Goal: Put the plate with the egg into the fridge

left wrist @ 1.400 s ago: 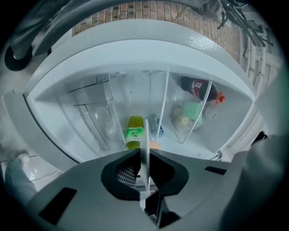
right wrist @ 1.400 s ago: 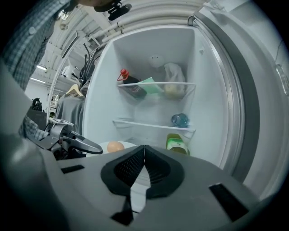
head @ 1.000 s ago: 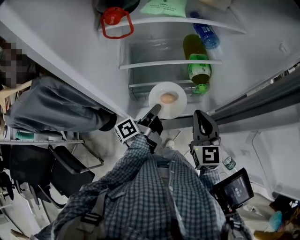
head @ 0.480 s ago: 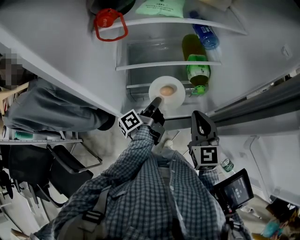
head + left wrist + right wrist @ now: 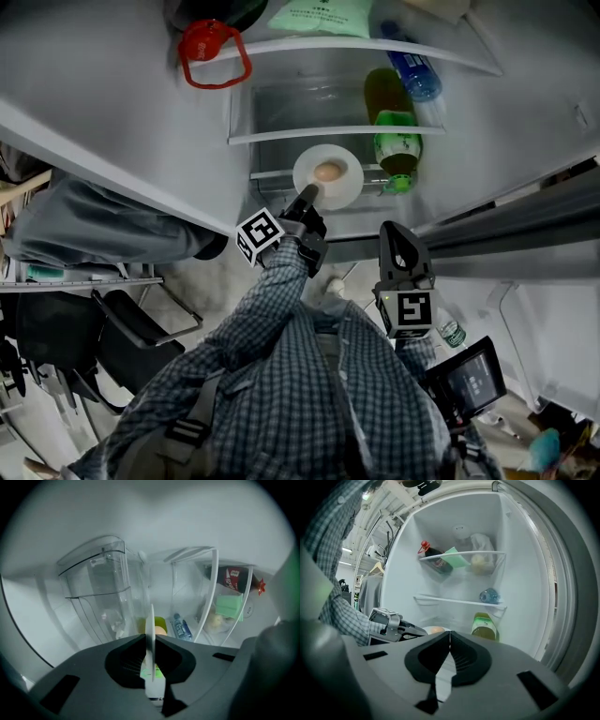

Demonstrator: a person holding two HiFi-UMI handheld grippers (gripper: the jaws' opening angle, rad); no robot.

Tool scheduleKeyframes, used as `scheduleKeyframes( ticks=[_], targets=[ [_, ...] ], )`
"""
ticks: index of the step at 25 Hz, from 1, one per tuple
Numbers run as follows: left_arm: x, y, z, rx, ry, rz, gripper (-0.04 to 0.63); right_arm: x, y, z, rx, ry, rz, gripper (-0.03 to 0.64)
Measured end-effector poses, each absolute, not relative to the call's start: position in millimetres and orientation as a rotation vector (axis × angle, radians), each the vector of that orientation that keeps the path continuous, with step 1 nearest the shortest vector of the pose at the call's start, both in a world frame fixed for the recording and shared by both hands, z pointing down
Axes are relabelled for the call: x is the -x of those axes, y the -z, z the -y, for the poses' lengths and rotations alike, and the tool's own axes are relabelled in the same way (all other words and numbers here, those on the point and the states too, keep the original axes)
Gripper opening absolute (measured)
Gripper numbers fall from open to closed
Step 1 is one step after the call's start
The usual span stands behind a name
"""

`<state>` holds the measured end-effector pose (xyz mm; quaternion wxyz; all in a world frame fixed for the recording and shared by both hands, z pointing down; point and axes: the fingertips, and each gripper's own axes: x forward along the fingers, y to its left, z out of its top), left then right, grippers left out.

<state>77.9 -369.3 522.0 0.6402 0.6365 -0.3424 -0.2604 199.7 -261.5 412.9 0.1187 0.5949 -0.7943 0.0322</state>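
**Item: plate with egg, carried at the fridge mouth**

- Holding: left gripper (image 5: 307, 195) clamped on the near rim of the plate (image 5: 345, 189). The egg (image 5: 327, 172) lies loose at its centre, frame centre, over the lower shelf (image 5: 281, 172).
- Right gripper (image 5: 397, 242): jaws together, empty, lower right.
- Risk: with a rim-only grip, a tilt would probably roll the egg off.
- Obstruction: the green bottle (image 5: 398, 150) just right of the plate could be clipped.

In the fridge (image 5: 309, 103) a green bottle (image 5: 397, 141) blocks the right side; room lies open to its left.
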Motion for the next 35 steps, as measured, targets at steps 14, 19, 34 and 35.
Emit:
scheduleKeyframes(
  ticks=[14,19,34,35],
  targets=[
    [-86.5,-538.4,386.4,-1.410,0.599,0.812,0.035,-194.3,-436.2,281.5,-1.667,-0.178,2.328,0.006],
    [-90.6,-537.2,388.4,-1.417,0.626,0.801,0.035,-180.9,-454.2,287.9,-1.594,-0.325,2.337,0.006],
    [-93.8,-541.2,385.9,-1.382,0.650,0.798,0.035,-165.4,-520.3,321.1,-1.560,-1.653,2.371,0.019],
    [-94.1,-540.9,385.9,-1.384,0.646,0.798,0.035,-166.8,-521.9,322.5,-1.558,-1.714,2.370,0.030]
  ],
)
